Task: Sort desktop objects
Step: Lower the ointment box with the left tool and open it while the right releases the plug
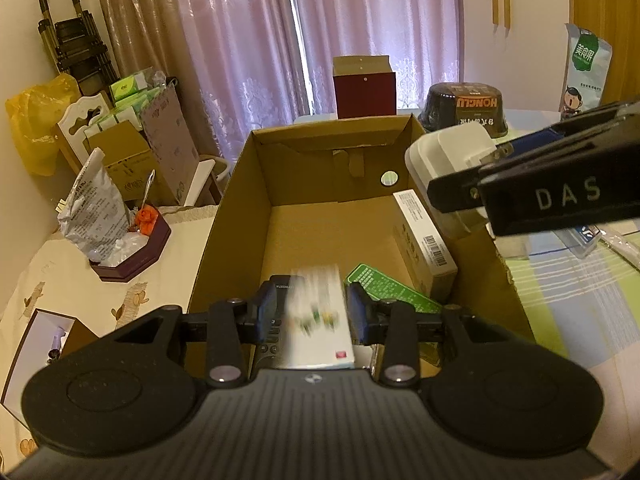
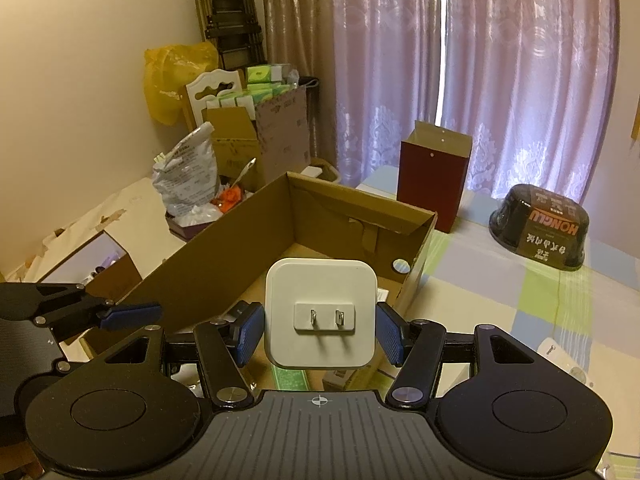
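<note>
Midway: your cardboard box [image 1: 240,208] holds several packets; left gripper [image 1: 312,312] gapes around a blurred white packet [image 1: 320,320], right gripper [image 2: 320,334] clamps the white plug [image 2: 322,316] above it.

An open brown cardboard box [image 1: 240,208] is seen holding a white carton [image 1: 424,236], a green packet [image 1: 384,288] and a blurred white box [image 1: 320,320]. A white plug adapter [image 2: 320,316], prongs facing the camera, is clamped above it.

left gripper [image 1: 312,314] open over blurred, maybe white box [image 1: 320,320] in carton [image 1: 236,208]

One cardboard box [image 1: 240,216], one charger [image 2: 321,314], two grippers [image 1: 312,312] [image 2: 320,334].
</note>
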A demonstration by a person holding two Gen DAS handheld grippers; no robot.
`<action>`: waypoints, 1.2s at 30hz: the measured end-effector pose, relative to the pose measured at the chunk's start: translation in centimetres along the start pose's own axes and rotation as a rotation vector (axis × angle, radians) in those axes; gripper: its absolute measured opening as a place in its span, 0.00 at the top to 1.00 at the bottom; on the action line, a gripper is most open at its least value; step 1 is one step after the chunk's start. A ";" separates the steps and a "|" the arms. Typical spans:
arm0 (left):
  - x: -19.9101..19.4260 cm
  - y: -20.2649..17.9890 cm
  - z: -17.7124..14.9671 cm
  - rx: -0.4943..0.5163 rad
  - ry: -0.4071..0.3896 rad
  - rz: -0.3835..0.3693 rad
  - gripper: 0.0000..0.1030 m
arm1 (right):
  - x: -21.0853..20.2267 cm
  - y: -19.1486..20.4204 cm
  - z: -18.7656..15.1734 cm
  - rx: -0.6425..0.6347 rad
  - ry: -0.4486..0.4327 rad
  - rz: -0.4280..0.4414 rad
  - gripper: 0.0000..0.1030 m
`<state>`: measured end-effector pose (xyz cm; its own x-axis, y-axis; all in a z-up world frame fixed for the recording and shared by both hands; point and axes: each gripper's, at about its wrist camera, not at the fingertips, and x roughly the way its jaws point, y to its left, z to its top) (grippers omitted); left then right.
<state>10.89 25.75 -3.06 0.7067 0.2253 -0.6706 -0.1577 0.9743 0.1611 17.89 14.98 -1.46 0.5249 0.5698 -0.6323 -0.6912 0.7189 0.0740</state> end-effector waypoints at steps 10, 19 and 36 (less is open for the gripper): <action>-0.9 0.5 -1.1 -0.011 0.006 0.011 0.65 | 0.4 0.5 0.0 -0.004 0.005 0.017 0.43; -1.2 0.4 -1.3 -0.018 0.013 0.008 0.63 | 0.6 1.3 -0.1 -0.002 0.027 0.048 0.43; -1.4 0.6 -1.7 -0.037 0.018 0.014 0.59 | -1.1 -0.9 -0.8 0.064 -0.041 0.017 0.42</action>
<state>8.59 26.02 -3.23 0.6922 0.2385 -0.6812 -0.1927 0.9706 0.1441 17.48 13.39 -1.44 0.5342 0.5967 -0.5988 -0.6674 0.7325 0.1344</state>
